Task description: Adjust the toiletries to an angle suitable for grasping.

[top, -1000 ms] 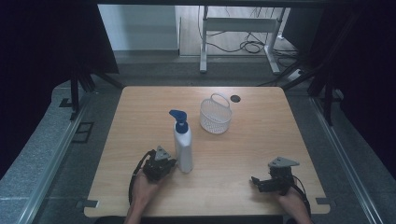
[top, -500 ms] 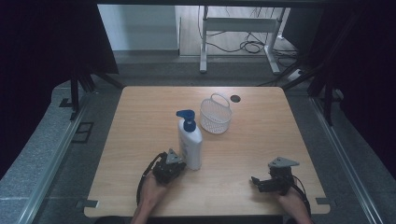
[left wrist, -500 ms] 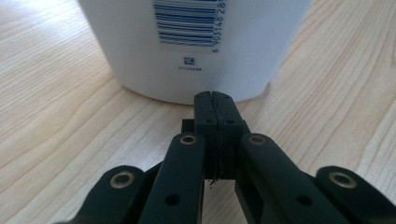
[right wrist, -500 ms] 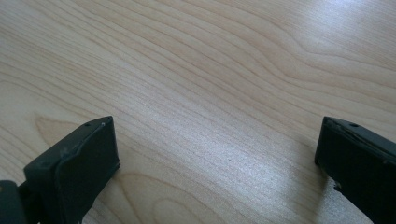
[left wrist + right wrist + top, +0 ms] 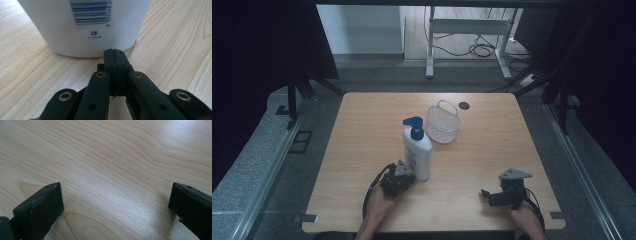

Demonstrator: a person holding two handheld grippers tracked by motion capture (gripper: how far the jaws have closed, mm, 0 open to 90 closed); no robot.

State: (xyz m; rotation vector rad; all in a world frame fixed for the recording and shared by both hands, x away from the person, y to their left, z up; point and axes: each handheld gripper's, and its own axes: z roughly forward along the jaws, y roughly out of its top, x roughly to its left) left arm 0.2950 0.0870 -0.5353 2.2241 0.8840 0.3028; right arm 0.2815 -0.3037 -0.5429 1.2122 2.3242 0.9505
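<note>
A white pump bottle point(image 5: 417, 152) with a blue pump head stands upright near the middle front of the wooden table point(image 5: 362, 135). My left gripper point(image 5: 404, 178) is shut with nothing in it, its tips at the bottle's base on the near side. In the left gripper view the closed jaws meet right in front of the bottle's lower wall point(image 5: 85, 27), below a barcode. My right gripper point(image 5: 486, 195) rests at the front right, open, with bare wood between its fingers point(image 5: 40, 207).
A small white wire basket point(image 5: 443, 122) with a handle stands behind the bottle, slightly right. A dark round hole point(image 5: 463, 105) lies in the tabletop near the far edge. Metal desk legs and cables point(image 5: 477, 50) are on the floor beyond.
The bottle has shifted to the right and turned, now showing its broad face. My left gripper followed it rightward along the front. The right gripper stayed put.
</note>
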